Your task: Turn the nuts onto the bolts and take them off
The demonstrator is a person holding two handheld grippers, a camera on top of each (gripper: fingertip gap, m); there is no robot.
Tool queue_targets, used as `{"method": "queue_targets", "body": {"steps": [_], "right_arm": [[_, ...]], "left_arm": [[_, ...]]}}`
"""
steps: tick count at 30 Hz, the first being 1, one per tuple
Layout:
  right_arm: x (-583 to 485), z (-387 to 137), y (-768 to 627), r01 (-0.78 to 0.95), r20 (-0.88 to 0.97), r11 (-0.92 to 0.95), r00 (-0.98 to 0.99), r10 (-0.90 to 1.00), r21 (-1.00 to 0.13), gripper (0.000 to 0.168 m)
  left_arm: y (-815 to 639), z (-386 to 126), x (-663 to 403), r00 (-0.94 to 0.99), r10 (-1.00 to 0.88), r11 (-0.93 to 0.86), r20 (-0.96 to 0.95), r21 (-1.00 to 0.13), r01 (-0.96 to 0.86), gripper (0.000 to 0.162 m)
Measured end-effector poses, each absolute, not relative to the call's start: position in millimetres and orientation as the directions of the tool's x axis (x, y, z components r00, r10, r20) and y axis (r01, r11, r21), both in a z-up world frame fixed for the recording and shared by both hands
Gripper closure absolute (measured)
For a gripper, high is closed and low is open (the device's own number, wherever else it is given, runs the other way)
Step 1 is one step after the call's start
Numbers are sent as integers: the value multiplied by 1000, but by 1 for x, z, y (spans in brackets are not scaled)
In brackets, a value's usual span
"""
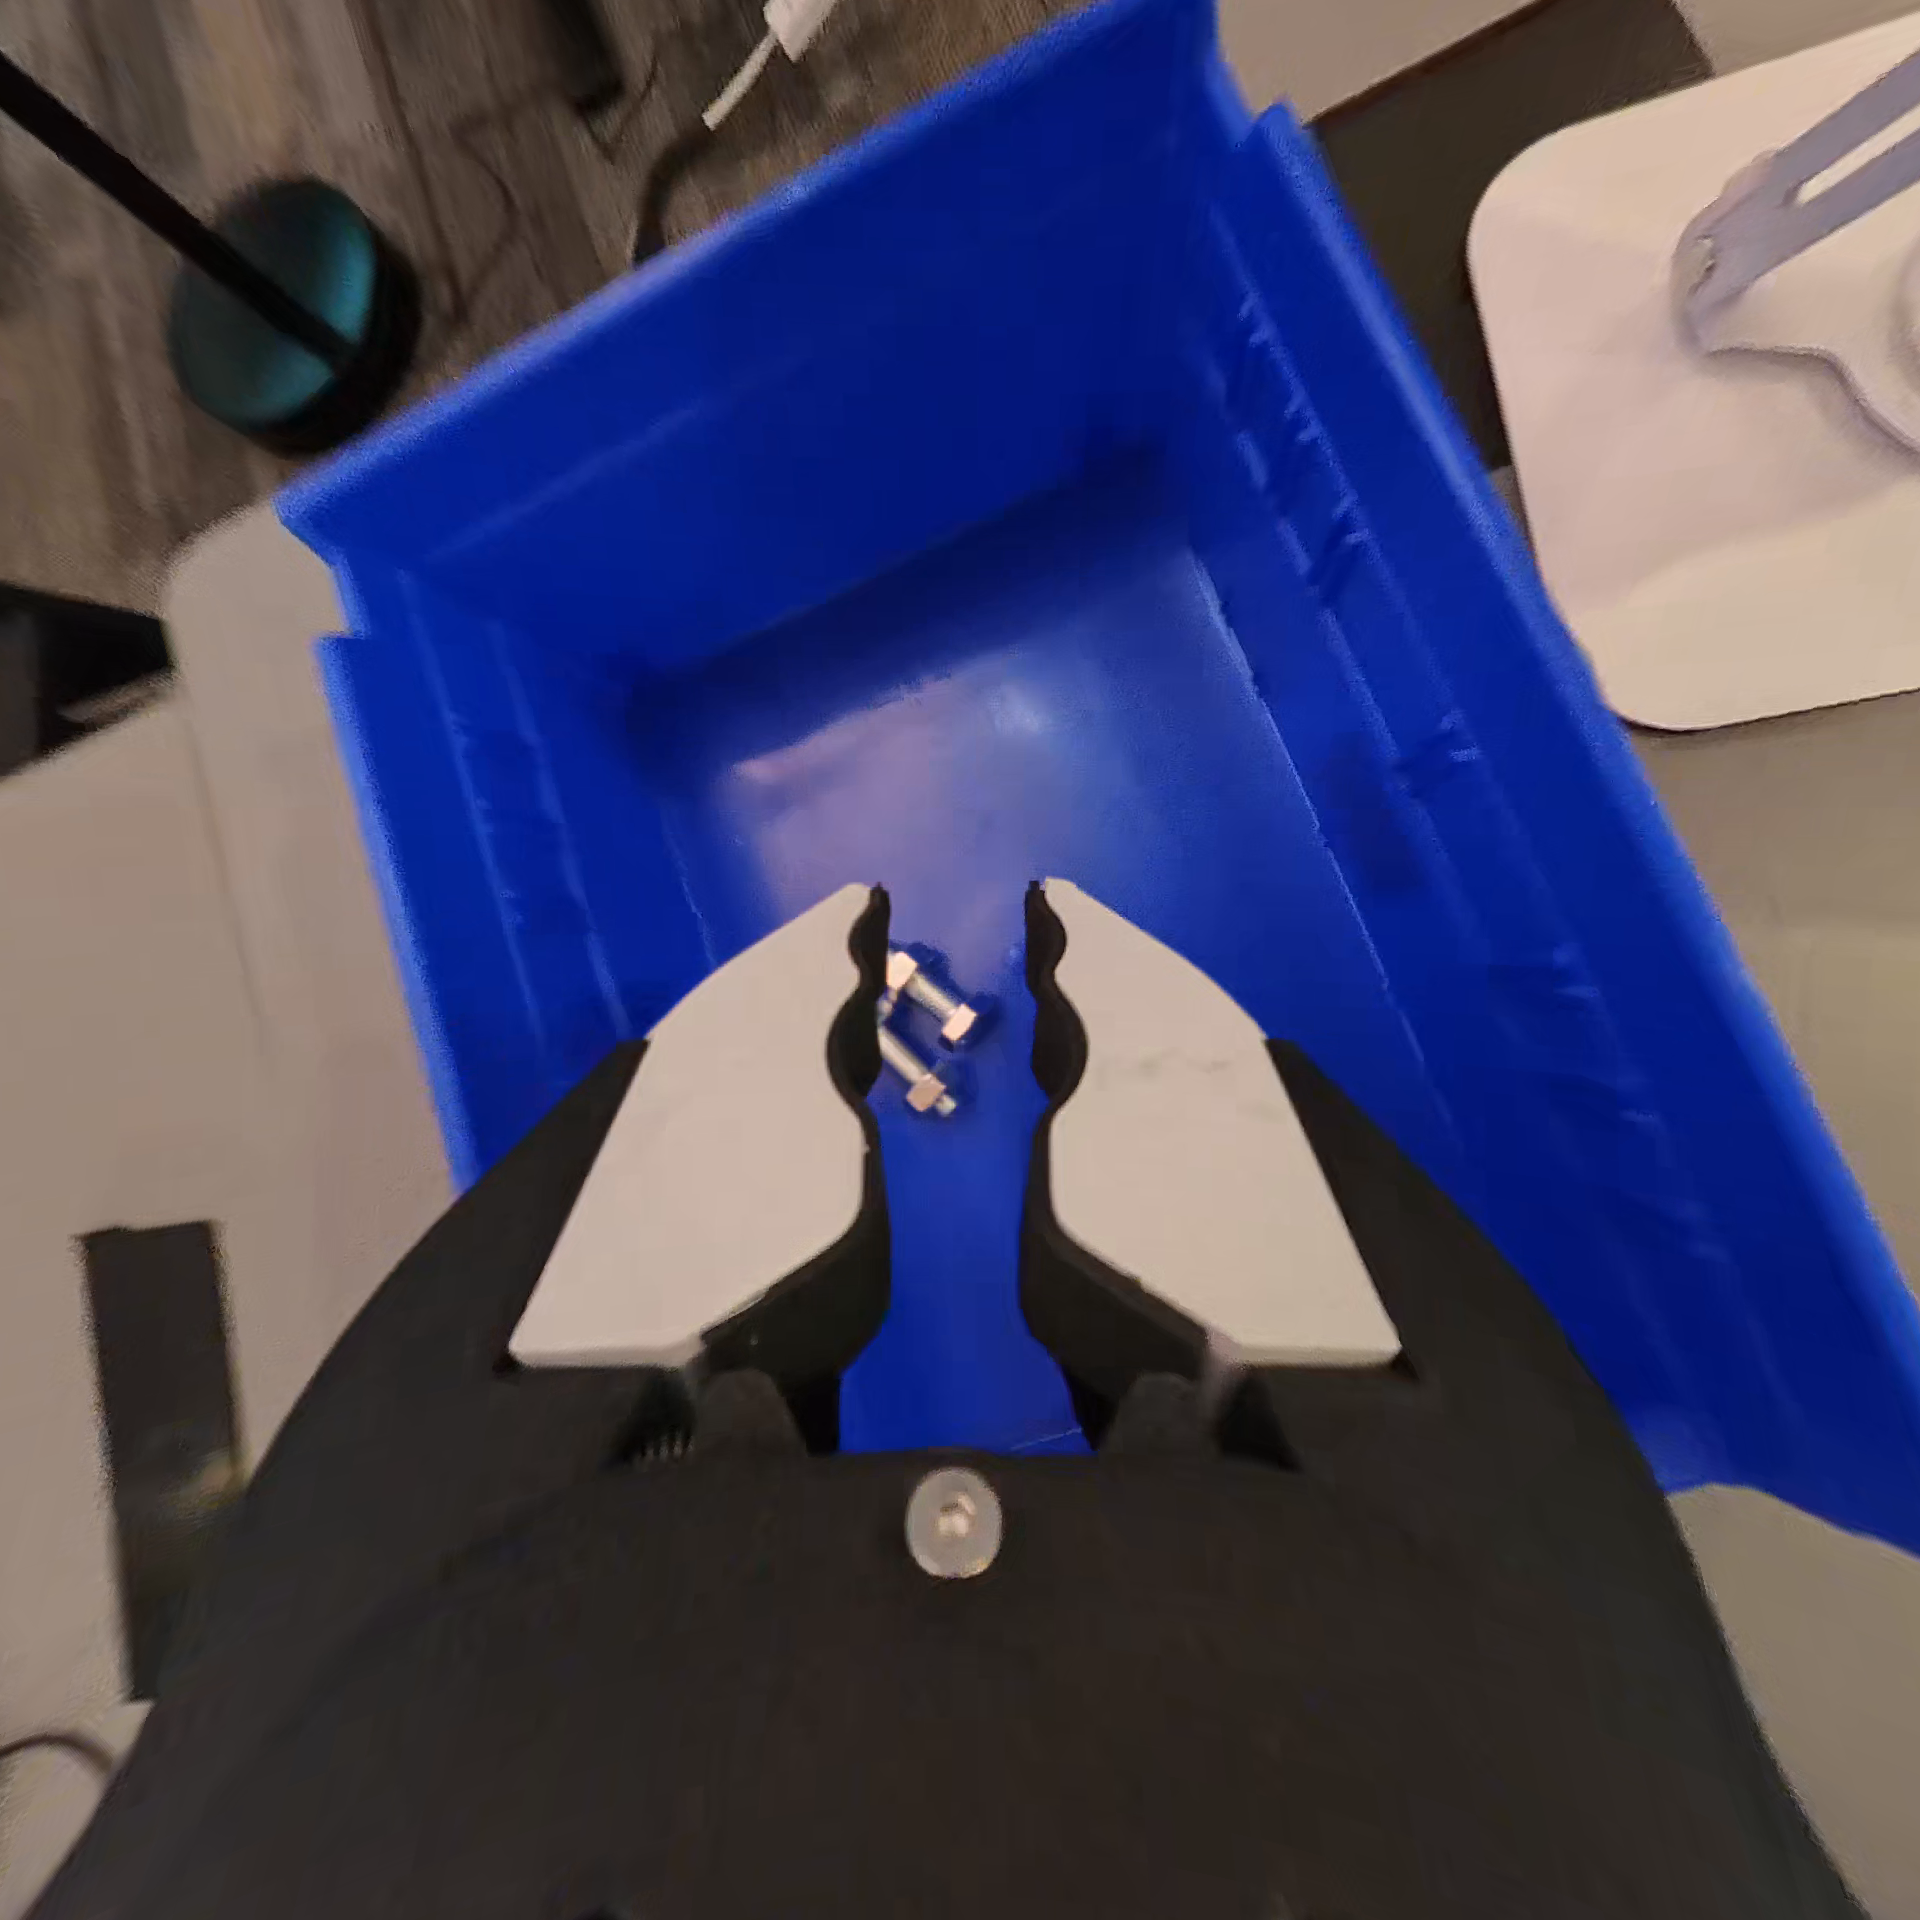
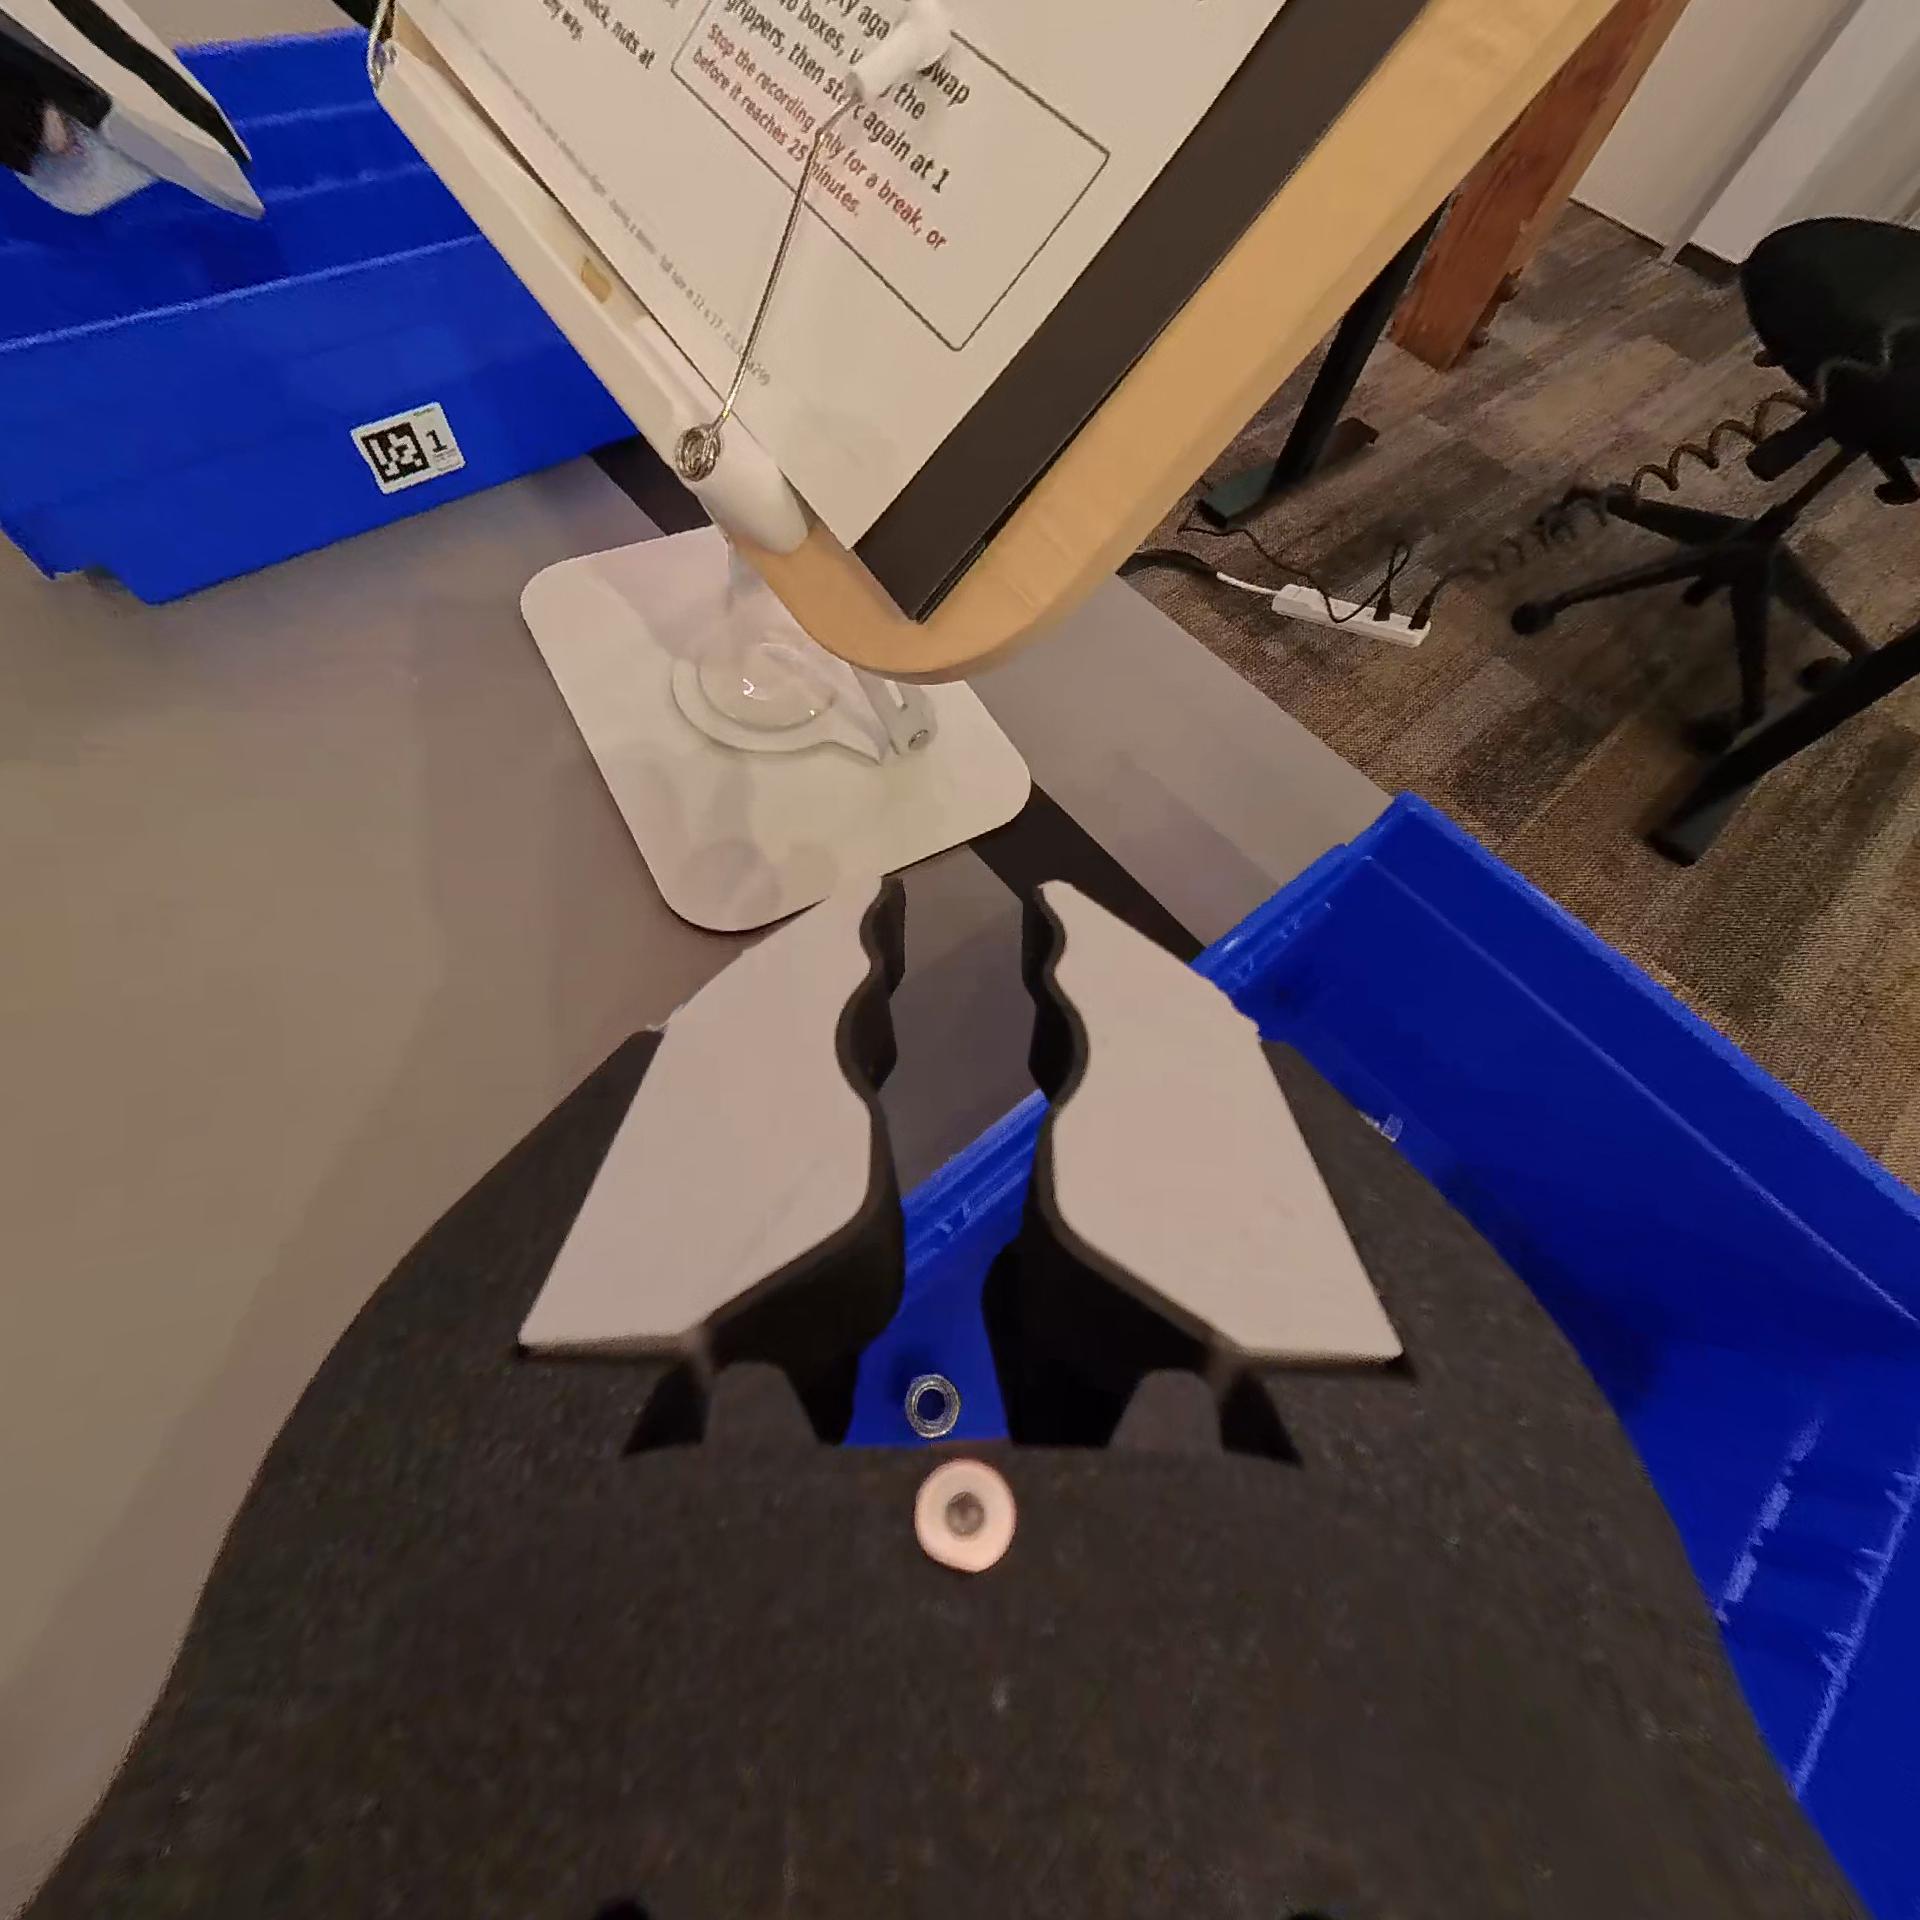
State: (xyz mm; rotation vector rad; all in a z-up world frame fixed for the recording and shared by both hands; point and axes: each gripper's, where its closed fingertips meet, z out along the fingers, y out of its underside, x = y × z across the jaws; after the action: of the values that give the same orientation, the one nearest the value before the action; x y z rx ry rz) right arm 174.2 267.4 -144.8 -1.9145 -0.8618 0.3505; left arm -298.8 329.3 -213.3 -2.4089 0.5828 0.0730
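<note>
1. Left wrist view looks down into a blue bin point(image 1: 1039, 499), where the left gripper point(image 1: 954, 904) hangs with its fingers spread and nothing held between them.
2. Two silver bolts point(image 1: 925, 1023), each with a nut on it, lie touching one another on the bin floor, in the gap between the fingers and nearer the left fingertip. Only this view shows them.
3. Right wrist view shows the right gripper point(image 2: 966, 904) spread as well and empty, its tips over the grey worktop point(image 2: 260, 883) just beyond the rim of a second blue bin point(image 2: 1558, 1195).
4. One loose silver ring, a nut or a washer point(image 2: 932, 1403), I cannot tell which, lies on that bin's floor, close under the gripper body between the finger roots. The left wrist view does not show it.
5. Ahead of the right gripper a white stand base point(image 2: 831, 810) rests on the worktop, carrying a tilted board with a printed sheet point(image 2: 935, 260). To the upper left sits the first bin with a square marker sticker point(image 2: 407, 447), the other gripper above it.
</note>
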Motion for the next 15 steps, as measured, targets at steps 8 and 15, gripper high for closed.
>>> {"method": "queue_targets", "body": {"steps": [8, 15], "right_arm": [[167, -157, 268, 428, 99, -294, 691, 716, -855, 147], [162, -163, 267, 433, 89, -301, 680, 727, -850, 147]], "left_arm": [[320, -282, -312, 955, -291, -876, -60, -384, -291, 133], [320, -307, -323, 966, -249, -908, -71, -329, -258, 135]]}}
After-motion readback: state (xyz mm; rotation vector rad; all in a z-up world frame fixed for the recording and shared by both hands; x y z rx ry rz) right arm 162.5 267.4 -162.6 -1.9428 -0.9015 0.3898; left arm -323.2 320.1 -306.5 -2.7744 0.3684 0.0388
